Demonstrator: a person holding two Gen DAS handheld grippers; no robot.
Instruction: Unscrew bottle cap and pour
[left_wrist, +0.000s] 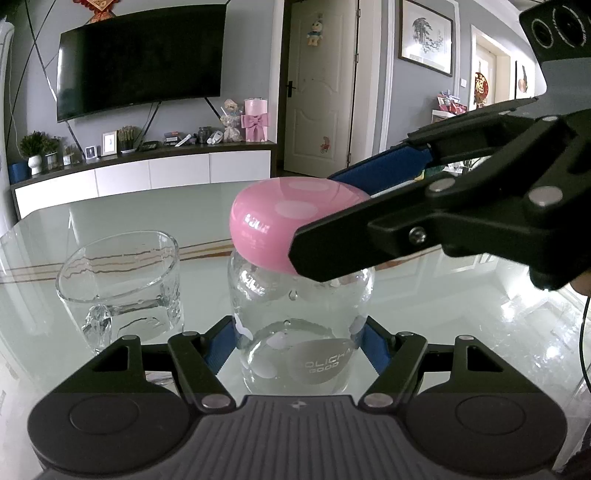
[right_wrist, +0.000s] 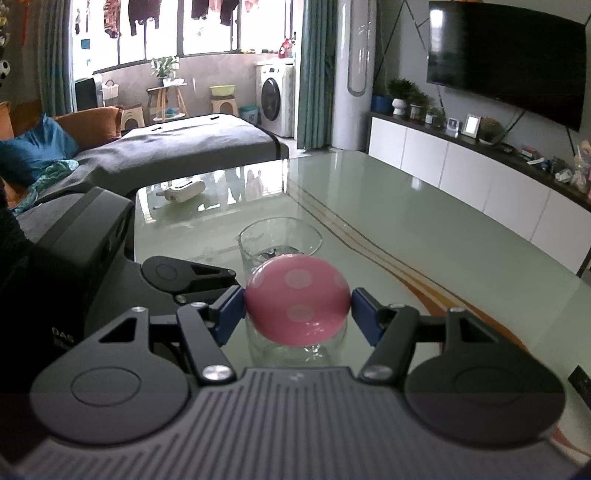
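A clear glass bottle (left_wrist: 299, 332) stands upright on the glass table (left_wrist: 461, 317), topped by a rounded pink cap (left_wrist: 280, 221) with pale dots. My left gripper (left_wrist: 299, 336) is shut on the bottle's body, its blue pads pressed against both sides. My right gripper (right_wrist: 297, 308) is shut on the pink cap (right_wrist: 297, 302), one blue pad on each side; in the left wrist view its fingers (left_wrist: 369, 236) reach in from the right over the cap. An empty clear drinking glass (left_wrist: 122, 284) stands left of the bottle, and behind the cap in the right wrist view (right_wrist: 279, 236).
The pale green glass table (right_wrist: 424, 236) stretches far ahead. A white object (right_wrist: 183, 192) lies near its far edge. A white TV cabinet (left_wrist: 147, 173) with ornaments and a wall TV (left_wrist: 140, 62) stand beyond the table, a grey sofa (right_wrist: 177, 147) on the other side.
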